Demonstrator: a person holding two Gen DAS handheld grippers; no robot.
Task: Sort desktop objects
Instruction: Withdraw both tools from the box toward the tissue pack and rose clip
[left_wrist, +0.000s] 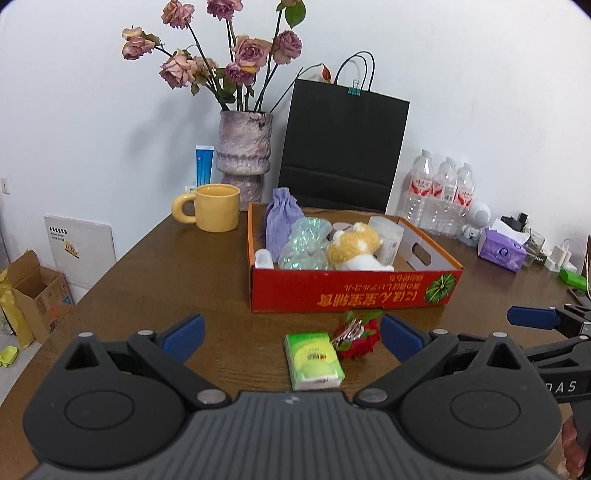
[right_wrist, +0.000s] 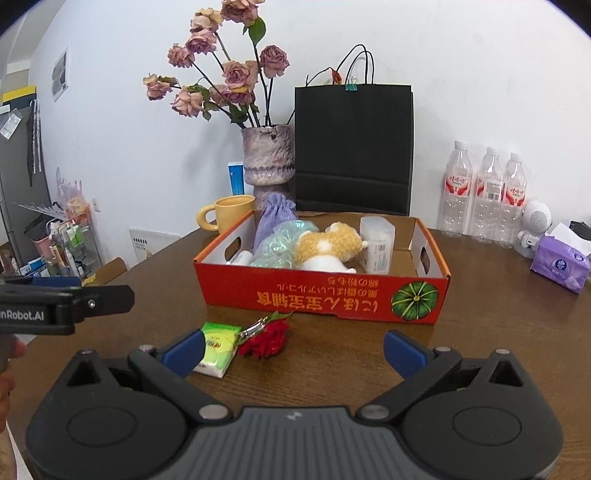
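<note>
red box mid-frame holds a plush toy, purple pouch, shiny bag & white container. green tissue pack and red rose lie on the bench, lower centre, just in front of the box — prob what's left. left tongs & right tongs both spread wide, holding nothing.

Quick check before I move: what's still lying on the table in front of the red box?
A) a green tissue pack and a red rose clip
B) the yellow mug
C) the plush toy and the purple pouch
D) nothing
A: the green tissue pack and red rose clip lie on the table in front of the red box, between the open fingers of the left gripper.
</note>
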